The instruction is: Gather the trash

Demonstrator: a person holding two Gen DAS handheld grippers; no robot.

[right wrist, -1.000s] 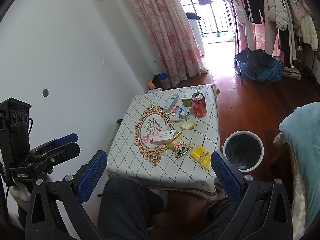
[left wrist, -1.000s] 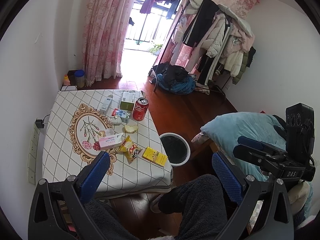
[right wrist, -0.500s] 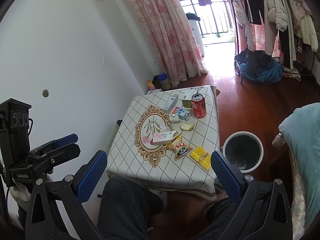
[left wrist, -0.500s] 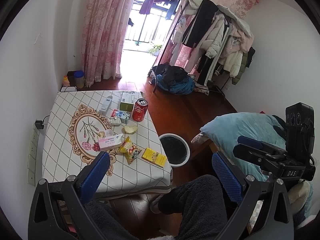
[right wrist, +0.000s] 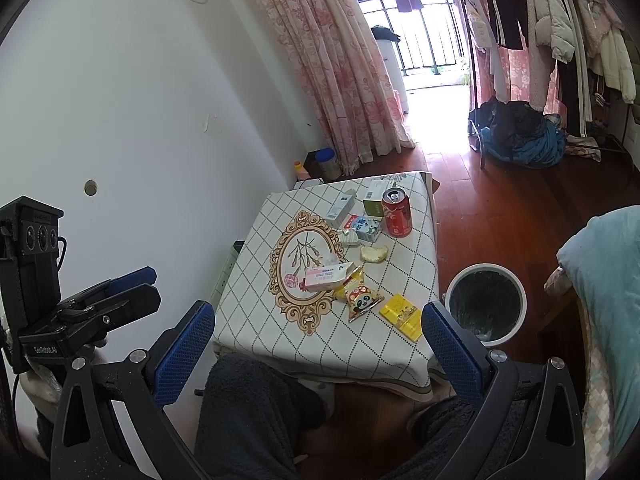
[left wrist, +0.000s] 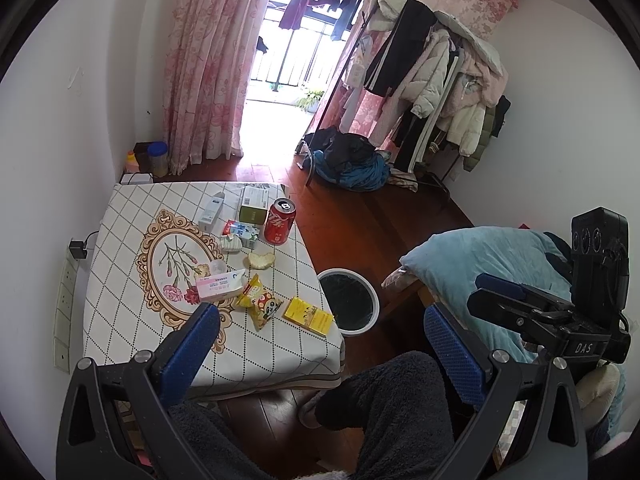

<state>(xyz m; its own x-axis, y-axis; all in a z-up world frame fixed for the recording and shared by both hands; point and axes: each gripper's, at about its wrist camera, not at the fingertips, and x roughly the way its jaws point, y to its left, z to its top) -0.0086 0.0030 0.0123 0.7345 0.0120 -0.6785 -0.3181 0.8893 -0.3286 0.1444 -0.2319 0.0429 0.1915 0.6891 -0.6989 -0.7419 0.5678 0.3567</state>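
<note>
A low table with a checked cloth holds trash: a red soda can, a yellow snack bag, a yellow flat box, a pink box, a bread piece and small cartons. A white bin with a black liner stands on the floor right of the table; it also shows in the right wrist view. My left gripper is open and empty, held above my lap, short of the table. My right gripper is open and empty too.
A blue pillow lies on the bed at the right. A clothes rack and a pile of clothes stand at the back. Pink curtains flank the balcony door. My legs in dark trousers are below the grippers.
Both views have shifted very slightly; the table and bin sit almost where they were. Both grippers stay open and empty.
</note>
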